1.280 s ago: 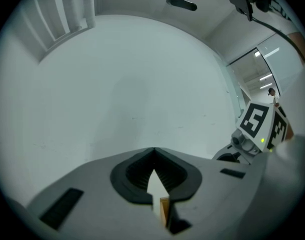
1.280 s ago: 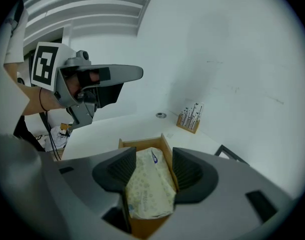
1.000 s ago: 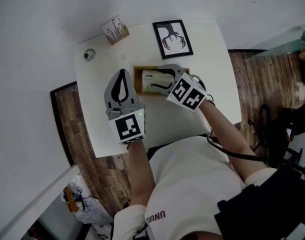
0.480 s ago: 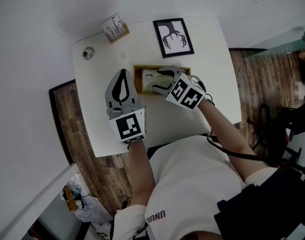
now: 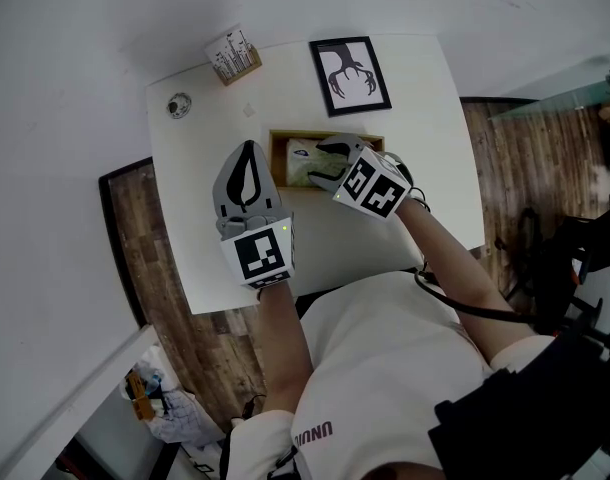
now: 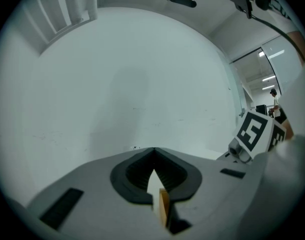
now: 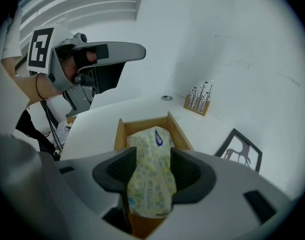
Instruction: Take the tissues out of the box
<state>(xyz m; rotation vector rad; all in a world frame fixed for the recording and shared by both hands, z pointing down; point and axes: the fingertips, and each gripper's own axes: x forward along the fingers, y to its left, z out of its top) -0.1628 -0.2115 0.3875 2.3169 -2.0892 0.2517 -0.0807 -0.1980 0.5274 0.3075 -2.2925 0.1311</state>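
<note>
On your white tabletop point(image 5: 415, 118): a framed picture point(image 5: 350, 76), a small wooden holder point(image 5: 234, 56), a little round object point(image 5: 179, 105).

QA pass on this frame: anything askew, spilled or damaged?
Nothing really. The tissue pack is squeezed and creased where the right gripper pinches it, as a grasp would do; its far end lies in the box. Nothing is spilled on the table.
</note>
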